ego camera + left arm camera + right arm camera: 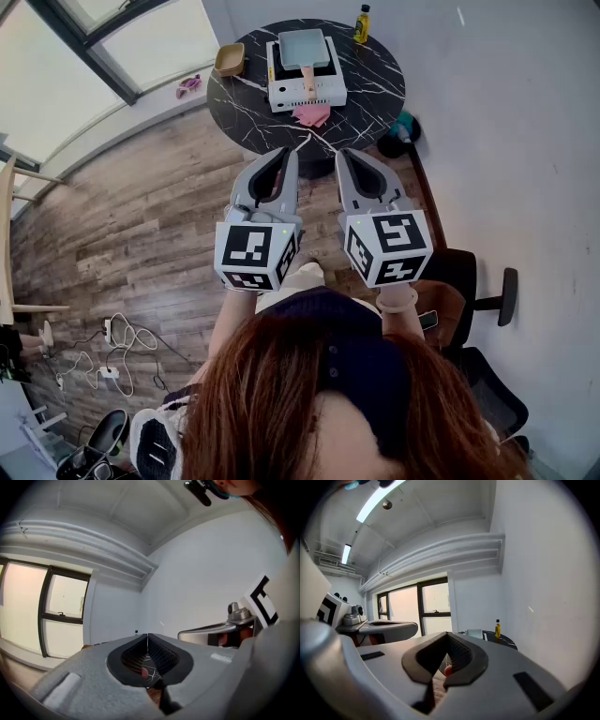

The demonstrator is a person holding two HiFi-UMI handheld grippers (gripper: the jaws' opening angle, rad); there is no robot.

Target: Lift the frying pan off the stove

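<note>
A square grey-blue frying pan [304,48] with a pale wooden handle sits on a white portable stove [307,82], on the round black marble table [375,84] at the far end of the room. In the right gripper view the pan [474,633] shows small on the table edge. My left gripper [297,151] and right gripper [337,153] are held side by side in the air, well short of the table. Both are shut with nothing between their jaws, as the left gripper [147,635] and right gripper [449,634] views also show.
On the table stand a yellow oil bottle [362,24], a tan bowl [229,59] and a pink cloth [312,114]. A teal object [404,126] lies by the table foot. A dark chair [466,281] stands by the white wall on the right. Cables [112,349] lie on the wooden floor at left.
</note>
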